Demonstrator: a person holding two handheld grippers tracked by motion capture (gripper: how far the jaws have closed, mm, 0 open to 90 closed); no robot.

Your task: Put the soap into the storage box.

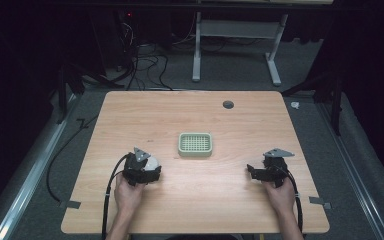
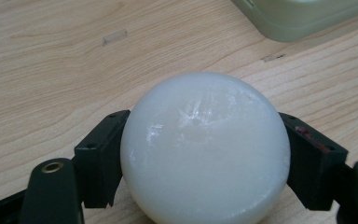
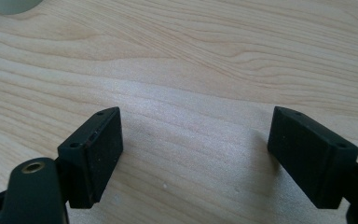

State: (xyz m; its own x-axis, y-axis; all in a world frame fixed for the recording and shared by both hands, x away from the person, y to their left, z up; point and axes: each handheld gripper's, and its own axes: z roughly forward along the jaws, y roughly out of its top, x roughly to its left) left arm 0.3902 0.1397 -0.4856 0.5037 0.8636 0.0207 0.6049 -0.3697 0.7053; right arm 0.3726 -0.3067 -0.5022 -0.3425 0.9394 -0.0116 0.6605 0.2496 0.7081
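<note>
A white, rounded soap rests on the wooden table, and my left gripper is shut on it, one black jaw pressed against each side. From above, the soap peeks out of the left gripper at the table's front left. A pale green soap dish with a gridded insert lies at the table's middle, up and to the right of the soap; its corner shows beyond the soap. At the front right, my right gripper is open over bare wood, nothing between its jaws.
A dark round hole sits in the tabletop near the far edge. Grey tape strips mark the front corners. Cables and a white desk frame lie on the floor behind the table.
</note>
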